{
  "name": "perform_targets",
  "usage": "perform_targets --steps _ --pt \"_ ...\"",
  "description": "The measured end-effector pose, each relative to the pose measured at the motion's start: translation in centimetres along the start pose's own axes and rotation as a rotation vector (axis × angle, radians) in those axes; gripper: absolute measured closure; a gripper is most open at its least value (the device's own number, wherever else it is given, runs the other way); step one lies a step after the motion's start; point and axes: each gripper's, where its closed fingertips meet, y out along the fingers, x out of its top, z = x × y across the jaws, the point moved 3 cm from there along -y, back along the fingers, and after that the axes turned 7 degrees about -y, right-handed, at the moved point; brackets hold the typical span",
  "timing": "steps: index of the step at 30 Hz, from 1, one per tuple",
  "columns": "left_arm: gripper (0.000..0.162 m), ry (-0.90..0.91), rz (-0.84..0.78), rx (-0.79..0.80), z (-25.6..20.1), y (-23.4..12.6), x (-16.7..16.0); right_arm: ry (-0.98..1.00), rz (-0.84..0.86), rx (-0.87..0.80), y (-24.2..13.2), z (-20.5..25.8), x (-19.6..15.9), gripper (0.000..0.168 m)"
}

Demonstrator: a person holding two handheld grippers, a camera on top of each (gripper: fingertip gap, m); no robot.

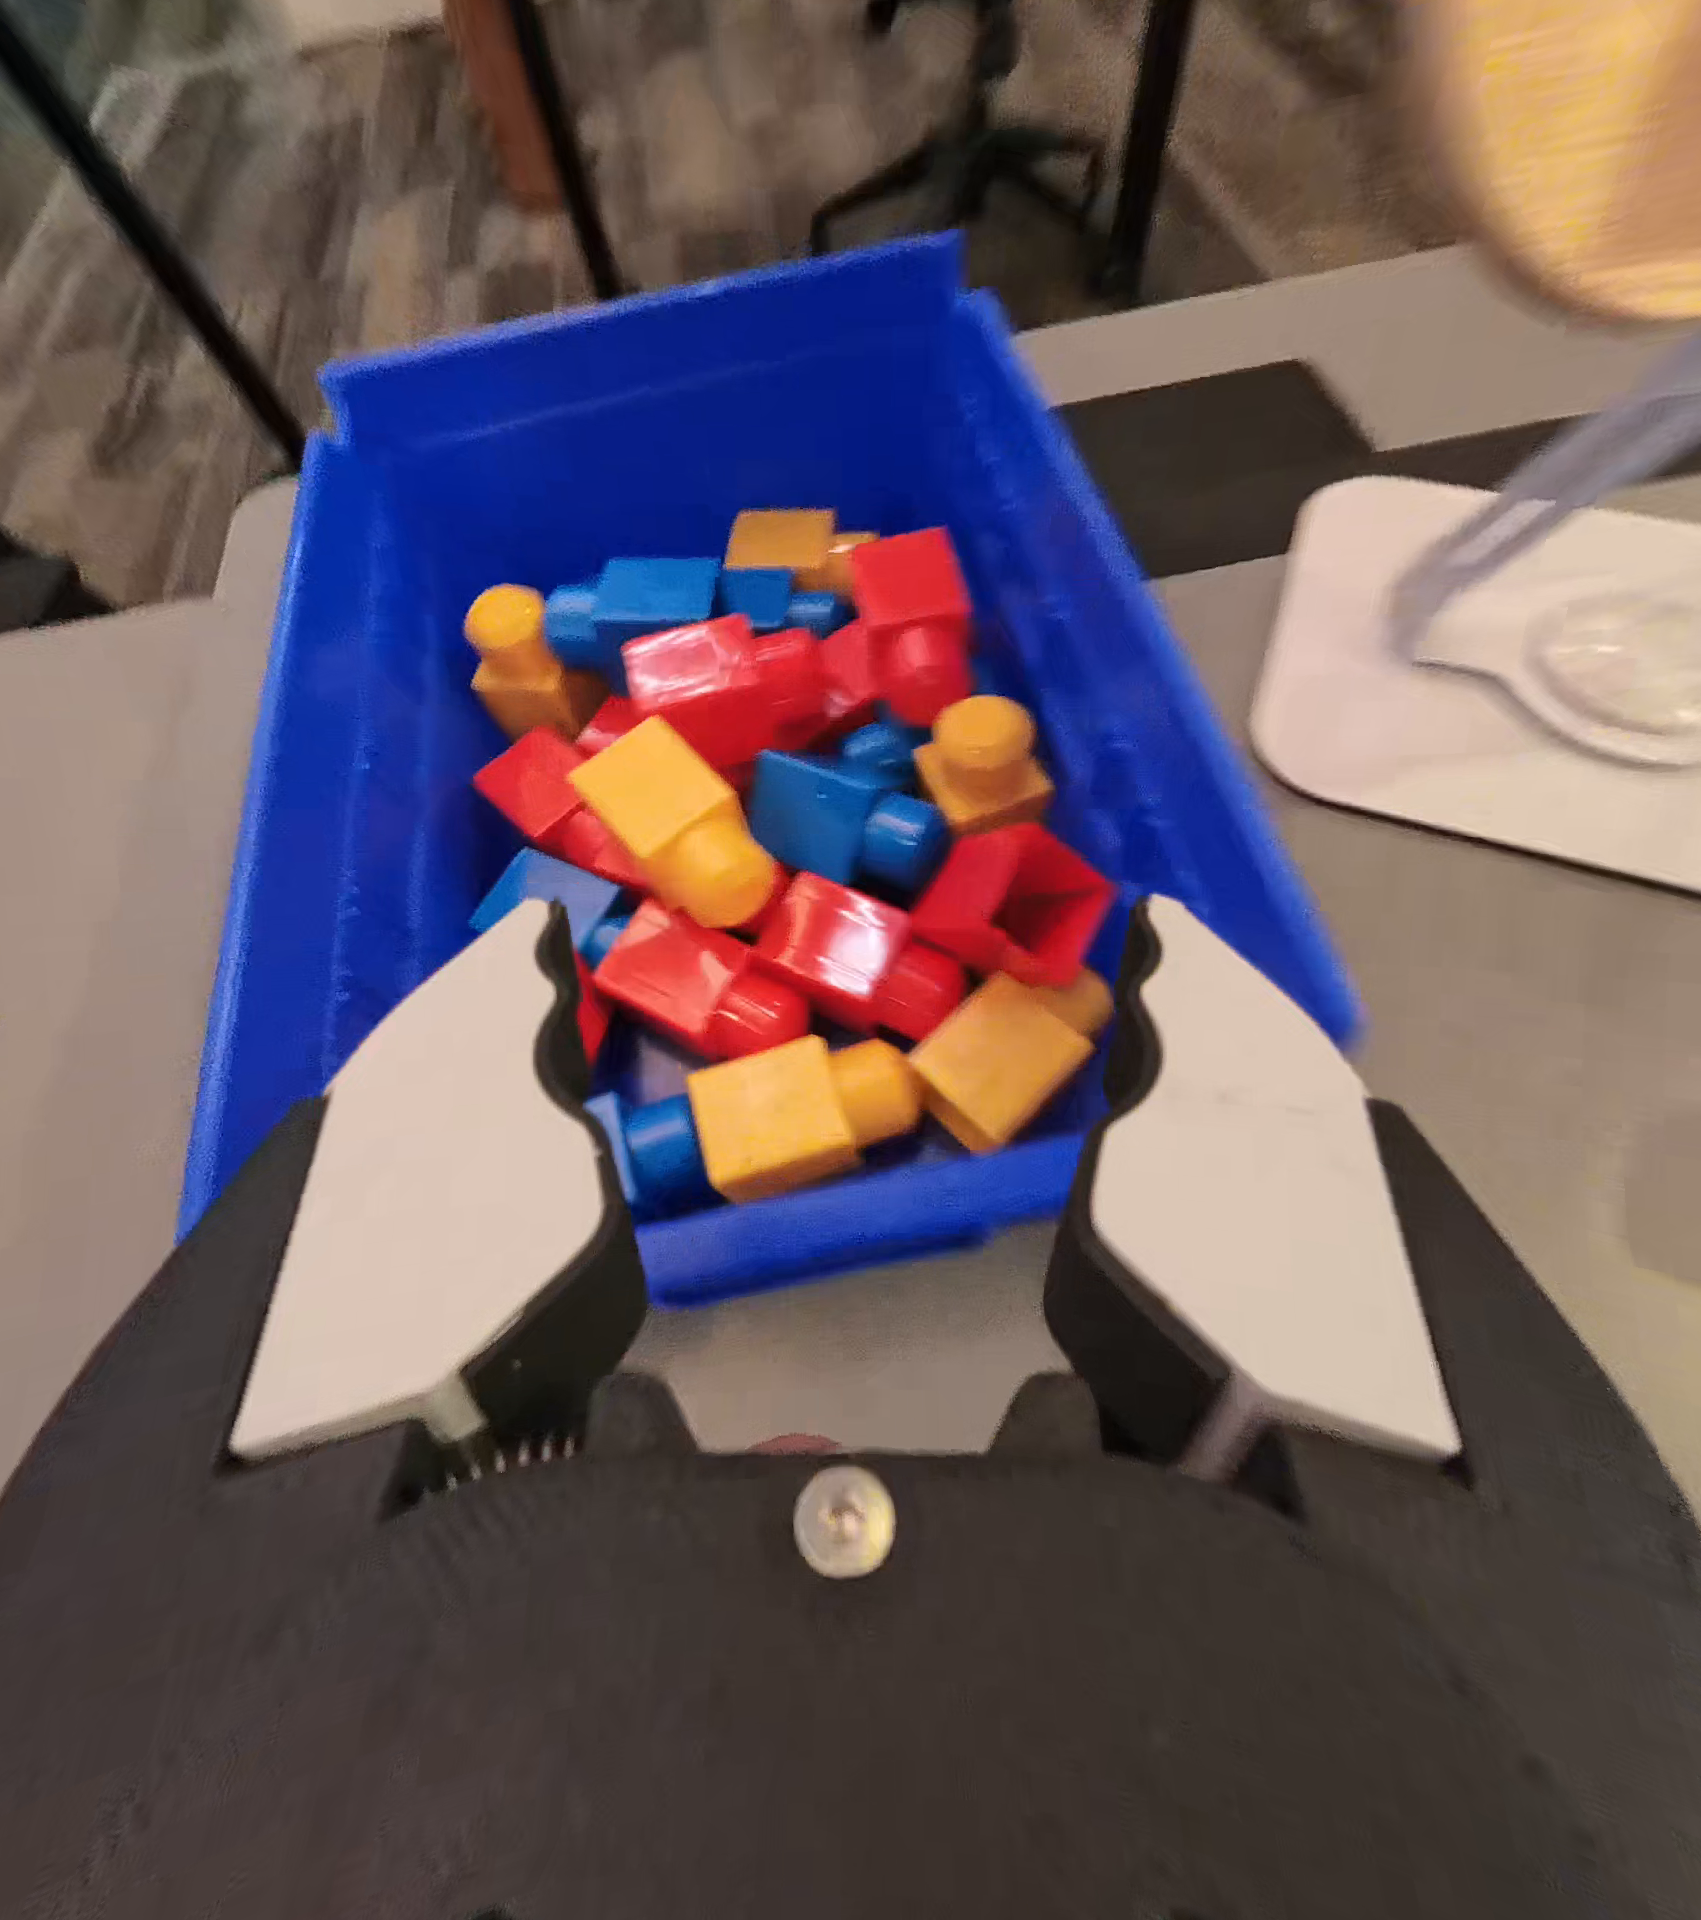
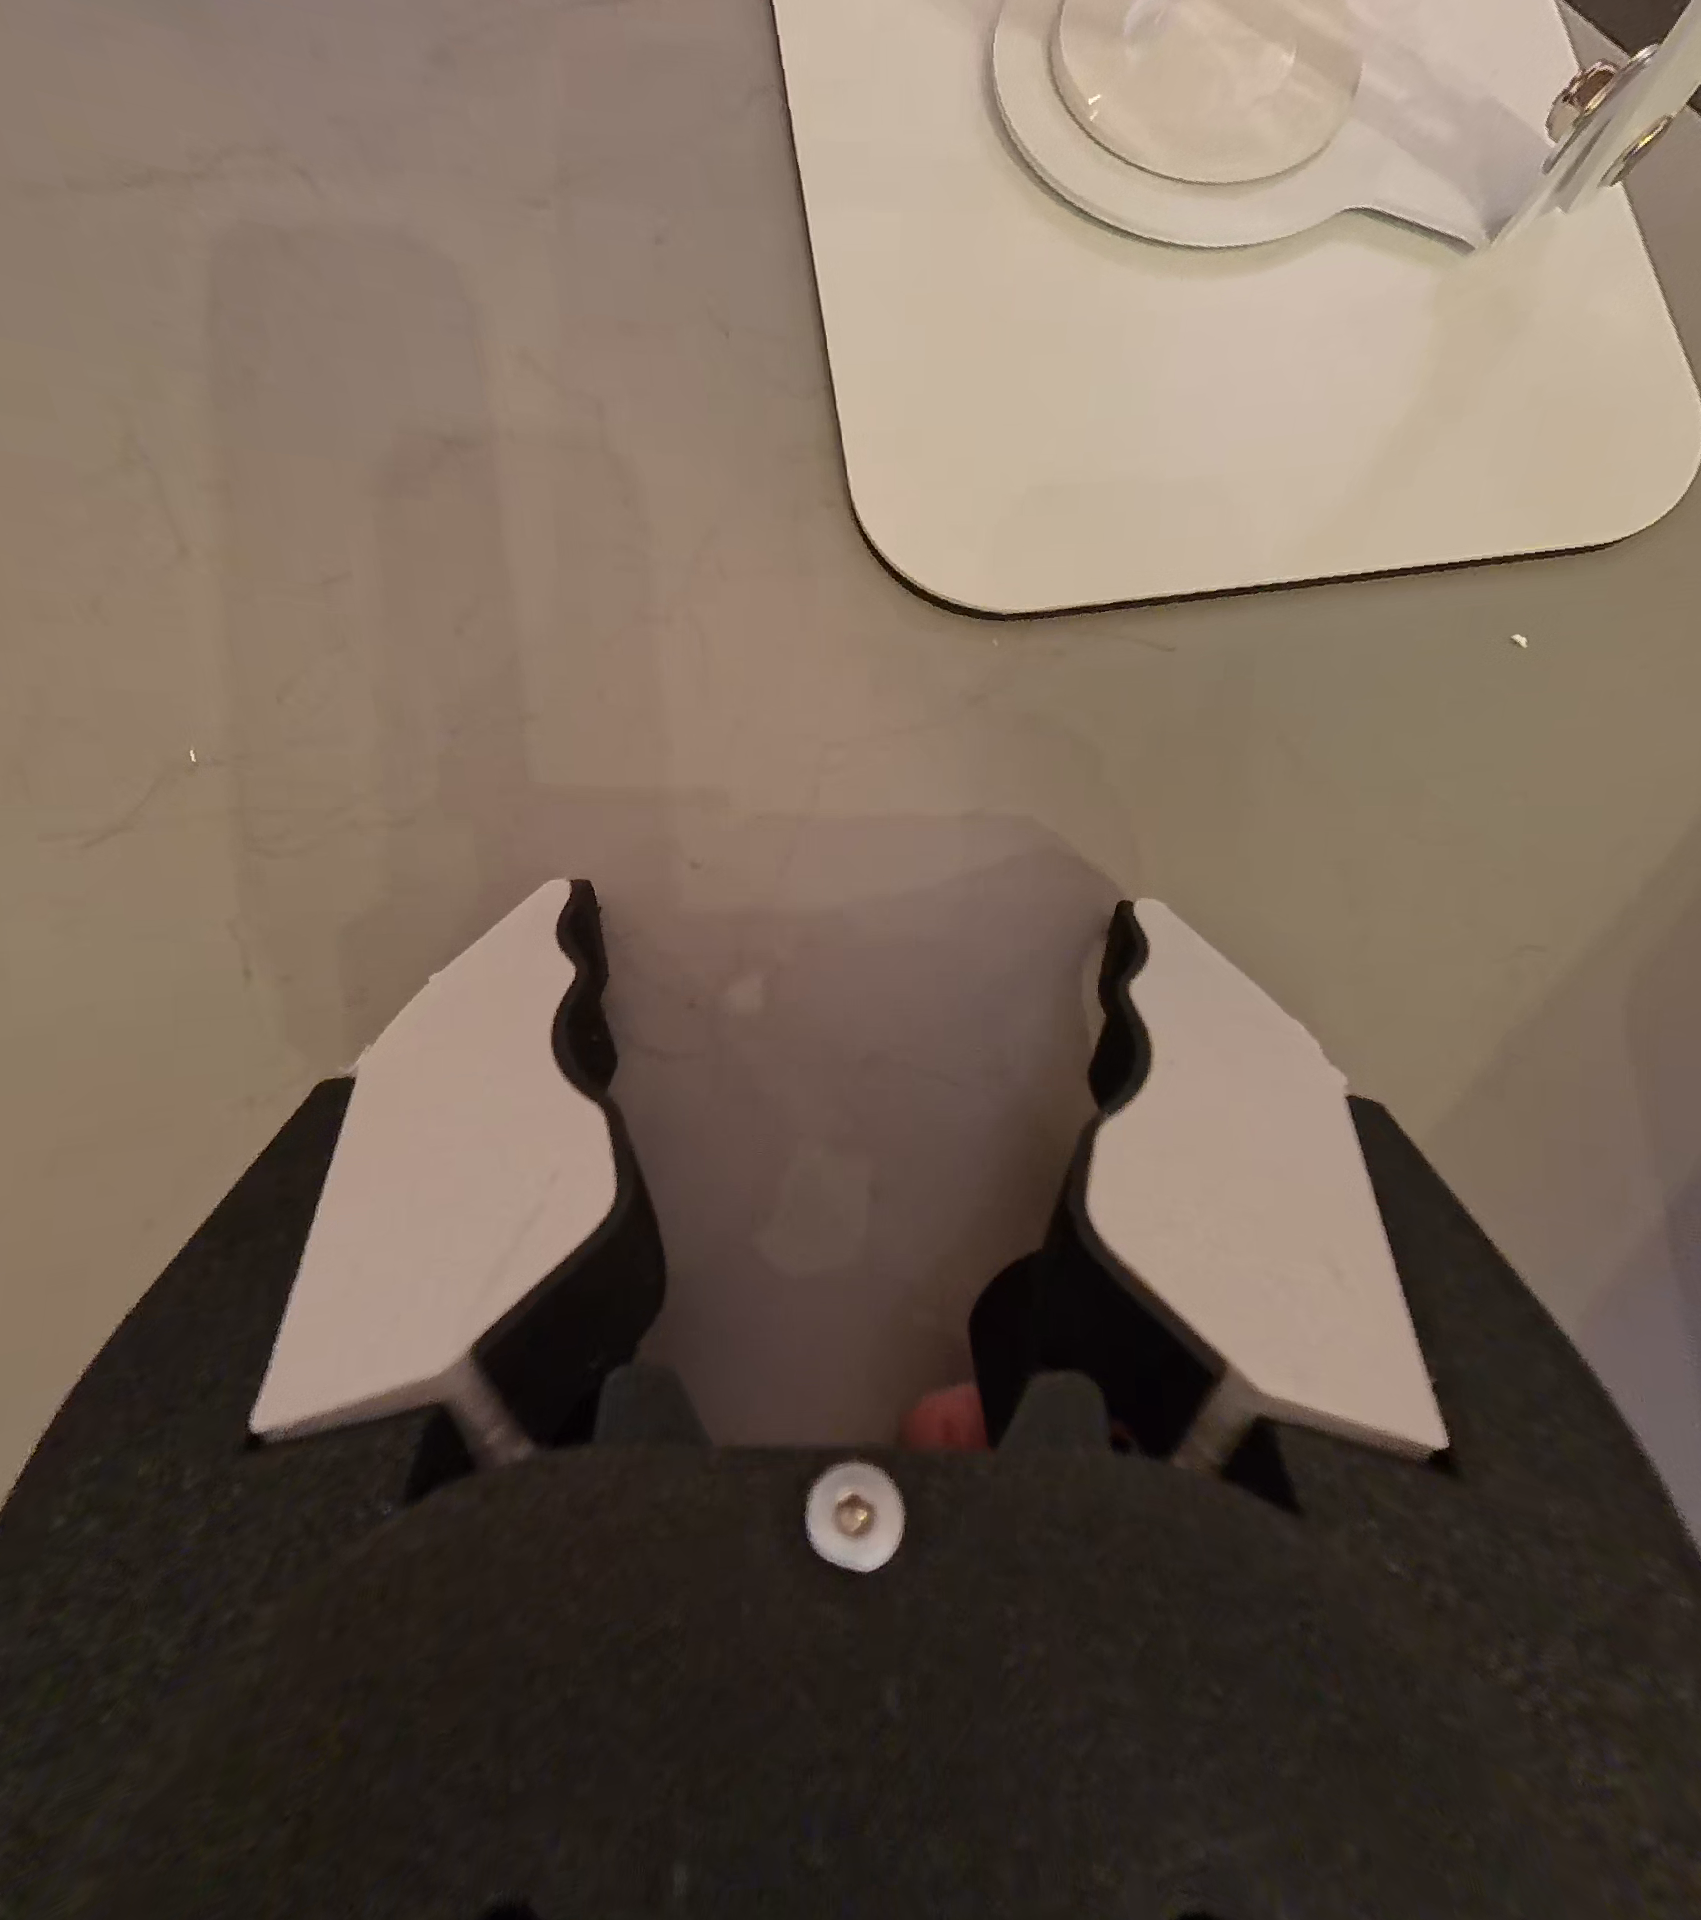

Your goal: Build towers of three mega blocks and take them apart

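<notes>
The left hand-held gripper [image 1: 841, 914] is spread wide and holds nothing; its fingers [image 1: 472, 1122] reach over the near end of a blue bin [image 1: 347, 779] that stands on the grey surface [image 1: 46, 831] straight ahead of it. The blocks [image 1: 773, 831] lie loose in a heap inside the bin, red, yellow and blue, none joined into a tower. The nearest ones, a yellow block [image 1: 778, 1117] and a blue block [image 1: 664, 1143], sit between and just below the fingertips, not touched as far as the blurred view shows. Ahead and to the right of this gripper lies a white mat [image 1: 1365, 748] with a clear stand [image 1: 1615, 675] on it. The right hand-held gripper [image 2: 856, 914] is also spread and empty, pointing down at bare surface, with the mat and stand ahead to its right and no blocks in its view.
</notes>
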Motion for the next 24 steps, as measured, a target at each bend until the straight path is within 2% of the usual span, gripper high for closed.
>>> perform_targets --steps 4,6,8,9,13,15,20,24 --pt "0.074 -0.086 0.130 0.054 3.3 5.2 -0.2 0.000 0.000 0.000 0.0 0.0 0.0 0.078" --pt "0.075 -0.151 0.192 0.033 3.7 6.9 -0.3 0.000 0.000 0.000 0.0 0.0 0.0 0.078" --pt "0.086 -0.169 0.236 0.037 4.1 7.9 -0.4 0.000 0.000 0.000 0.0 0.0 0.0 0.078" --pt "0.087 -0.182 0.267 0.031 4.1 8.4 -0.6 0.000 0.000 0.000 0.0 0.0 0.0 0.078" --pt "0.106 -0.186 0.355 0.026 4.2 9.4 -1.4 -0.002 -0.001 0.002 0.1 -0.1 0.0 0.078" --pt "0.122 -0.183 0.369 0.013 4.4 9.8 -1.8 -0.003 -0.001 0.004 0.1 -0.1 0.0 0.079" --pt "0.123 -0.134 0.379 0.004 4.5 9.4 -1.8 -0.003 -0.001 0.005 0.1 -0.1 0.0 0.079" --pt "0.123 -0.054 0.373 -0.052 4.2 7.6 -1.1 -0.004 -0.001 0.010 0.1 -0.1 0.0 0.080"
